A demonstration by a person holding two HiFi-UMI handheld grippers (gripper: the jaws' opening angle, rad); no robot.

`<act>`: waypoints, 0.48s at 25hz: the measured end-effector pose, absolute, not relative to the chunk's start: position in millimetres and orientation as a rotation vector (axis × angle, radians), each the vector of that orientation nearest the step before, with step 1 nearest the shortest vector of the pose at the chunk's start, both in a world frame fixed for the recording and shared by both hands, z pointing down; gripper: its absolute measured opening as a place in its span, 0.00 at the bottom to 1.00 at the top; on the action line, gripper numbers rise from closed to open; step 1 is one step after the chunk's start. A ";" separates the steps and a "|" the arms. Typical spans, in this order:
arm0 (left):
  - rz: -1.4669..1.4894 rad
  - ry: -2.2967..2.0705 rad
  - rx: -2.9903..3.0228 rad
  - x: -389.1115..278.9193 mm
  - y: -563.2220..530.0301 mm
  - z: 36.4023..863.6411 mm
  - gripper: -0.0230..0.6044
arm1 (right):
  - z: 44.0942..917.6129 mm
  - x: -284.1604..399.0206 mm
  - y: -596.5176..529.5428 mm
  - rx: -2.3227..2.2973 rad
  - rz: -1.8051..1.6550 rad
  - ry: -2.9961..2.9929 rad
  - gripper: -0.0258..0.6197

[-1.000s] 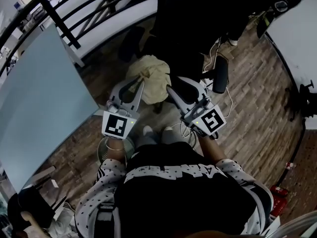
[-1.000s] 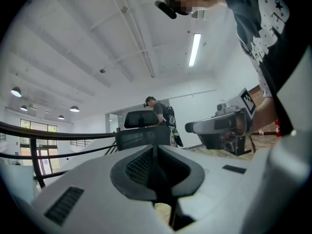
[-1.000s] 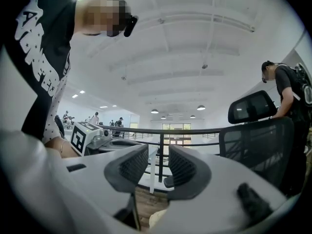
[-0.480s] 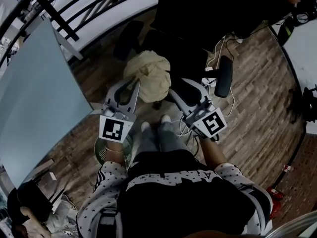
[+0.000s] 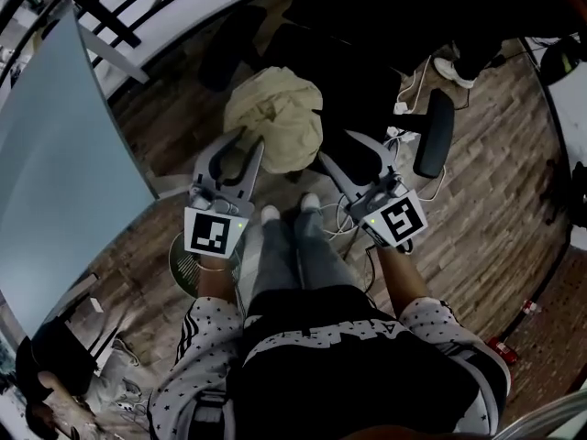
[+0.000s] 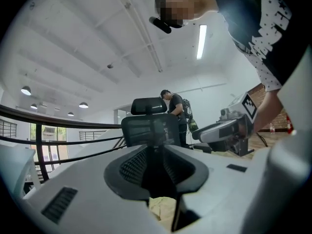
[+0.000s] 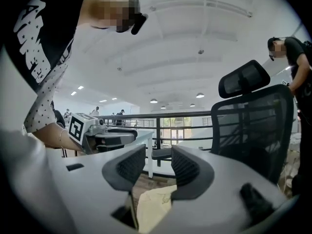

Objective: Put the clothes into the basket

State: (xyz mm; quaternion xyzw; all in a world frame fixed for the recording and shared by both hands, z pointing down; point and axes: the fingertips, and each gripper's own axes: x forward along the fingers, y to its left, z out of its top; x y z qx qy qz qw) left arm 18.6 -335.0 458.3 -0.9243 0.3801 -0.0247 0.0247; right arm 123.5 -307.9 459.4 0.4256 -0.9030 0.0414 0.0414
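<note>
While the cream clothing bundle (image 5: 275,122) sits heaped at the black office chair (image 6: 147,126), the left gripper (image 5: 249,145) and right gripper (image 5: 337,149) flank it. Both sets of jaws have just been opening, the left narrowly and the right wider. Both are empty, apparently readying a two-sided grab.

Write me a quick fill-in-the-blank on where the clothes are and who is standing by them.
1. The cream garment lies bunched on a black office ____.
2. The person's shoes, just short of it, are ____.
3. The person's trousers are ____.
Missing words: chair; white; grey.
</note>
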 end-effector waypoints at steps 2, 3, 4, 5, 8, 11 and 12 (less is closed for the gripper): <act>-0.078 1.195 -2.861 18.9 -339.1 471.0 0.20 | 474.5 126.3 -310.7 1.284 0.123 -2.758 0.27; -0.075 1.208 -2.863 18.8 -341.3 477.1 0.21 | 482.4 127.4 -311.8 1.269 0.114 -2.757 0.27; -0.066 1.219 -2.869 19.0 -343.0 482.9 0.24 | 488.4 127.3 -312.9 1.260 0.111 -2.762 0.28; -0.066 1.218 -2.877 19.9 -343.4 489.2 0.27 | 493.2 126.3 -313.5 1.258 0.117 -2.771 0.28; -0.250 1.073 -2.826 25.6 -338.4 514.2 0.33 | 508.0 123.9 -312.8 1.252 0.155 -2.794 0.28; -0.313 1.025 -2.805 28.8 -340.0 530.2 0.36 | 522.7 123.3 -316.6 1.228 0.161 -2.787 0.29; -0.272 1.067 -2.834 28.6 -342.2 533.6 0.37 | 530.4 124.8 -317.1 1.212 0.149 -2.774 0.29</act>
